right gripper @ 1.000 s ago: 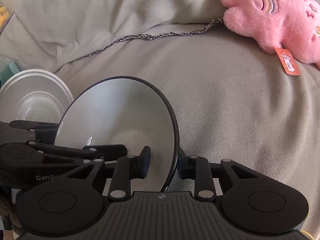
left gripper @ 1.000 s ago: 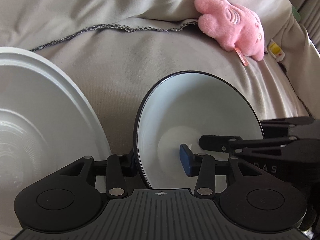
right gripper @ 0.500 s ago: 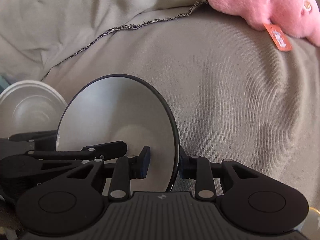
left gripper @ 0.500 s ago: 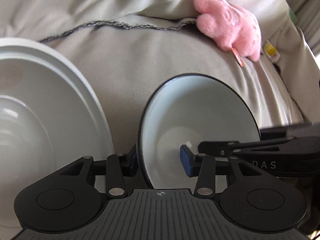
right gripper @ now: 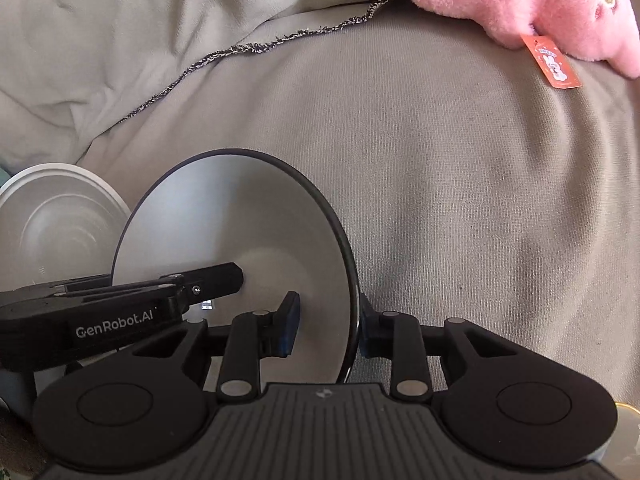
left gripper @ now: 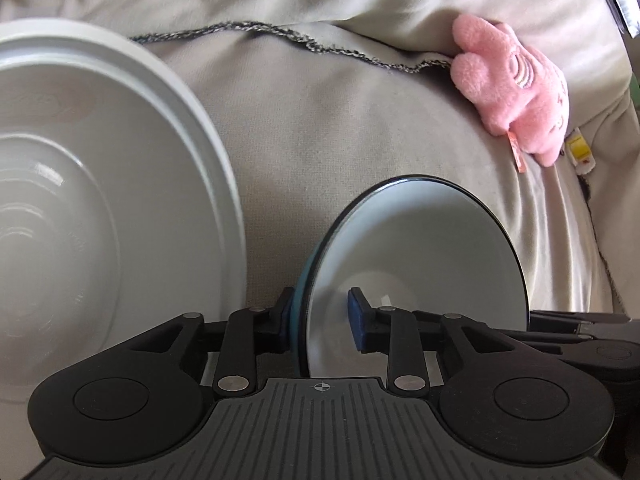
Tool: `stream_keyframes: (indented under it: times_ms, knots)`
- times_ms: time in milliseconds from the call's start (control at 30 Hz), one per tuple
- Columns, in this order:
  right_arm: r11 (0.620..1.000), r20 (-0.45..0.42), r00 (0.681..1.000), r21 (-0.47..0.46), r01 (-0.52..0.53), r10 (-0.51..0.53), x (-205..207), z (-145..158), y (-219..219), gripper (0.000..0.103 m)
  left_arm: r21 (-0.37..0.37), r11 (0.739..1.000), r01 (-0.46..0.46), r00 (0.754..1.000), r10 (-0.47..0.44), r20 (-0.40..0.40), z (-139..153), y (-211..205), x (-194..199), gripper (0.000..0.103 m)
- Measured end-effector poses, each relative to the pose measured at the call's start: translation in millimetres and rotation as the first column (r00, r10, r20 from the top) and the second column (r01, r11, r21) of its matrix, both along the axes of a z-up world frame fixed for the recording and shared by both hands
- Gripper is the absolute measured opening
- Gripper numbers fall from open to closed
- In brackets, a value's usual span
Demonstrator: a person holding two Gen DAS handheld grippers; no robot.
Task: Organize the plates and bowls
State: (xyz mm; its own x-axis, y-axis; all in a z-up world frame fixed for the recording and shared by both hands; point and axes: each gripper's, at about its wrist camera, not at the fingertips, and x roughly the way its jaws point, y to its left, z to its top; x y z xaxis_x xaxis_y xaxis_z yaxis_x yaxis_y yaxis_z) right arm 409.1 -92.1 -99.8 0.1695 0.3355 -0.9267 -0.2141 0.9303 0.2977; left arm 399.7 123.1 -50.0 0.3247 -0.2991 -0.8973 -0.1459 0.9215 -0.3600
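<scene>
1. Left wrist view: the dark-rimmed bowl (left gripper: pixel 420 264) stands almost on edge, its pale hollow facing right, and its near rim runs straight down between the jaws of the left gripper (left gripper: pixel 320 320). Those jaws are closing with the rim between them; the outer pad lies against the bowl's blue back, while the inner blue pad appears to stop just short of the hollow, though the glare there makes this hard to tell.
2. Same view: the white plate (left gripper: pixel 120 184) with a shallow well lies just beside the bowl on the left, so the left hand is the nearer one to it. The rim's line runs away from the camera, along the fingers.
3. Same view: everything rests on a soft beige blanket (left gripper: pixel 340 120) with a frayed dark hem, not a firm worktop; a pink plush toy (left gripper: pixel 516 92) lies well apart at the upper right.
4. Right wrist view: the right gripper (right gripper: pixel 326 326) straddles the opposite rim of the same bowl, jaws clenched on it, one pad inside the hollow and one behind the dark edge.
5. Same view: the left gripper's fingers reach into the bowl from the left, and the white plate sits beyond them at the far left.
6. Same view: the blanket is free to the right up to the plush toy, which lies at the top right corner.
</scene>
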Motion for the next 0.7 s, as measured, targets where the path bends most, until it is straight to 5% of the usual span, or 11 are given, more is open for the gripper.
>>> stream_keyframes:
  times_ms: [200, 700]
  knots:
    - [0.998, -0.011, 0.998, -0.007, 0.059, -0.059, -6.1, 0.5, -1.3, 0.029, 0.026, 0.999, 0.03, 1.0, -0.03, 0.001, 1.3, -5.8, 2.3, 0.038]
    - [1.0, -0.01, 1.0, -0.003, 0.009, -0.009, -13.6, 7.5, -0.3, 0.027, 0.086, 0.996, 0.036, 0.999, -0.035, -0.018, 11.8, -12.3, -3.4, 0.04]
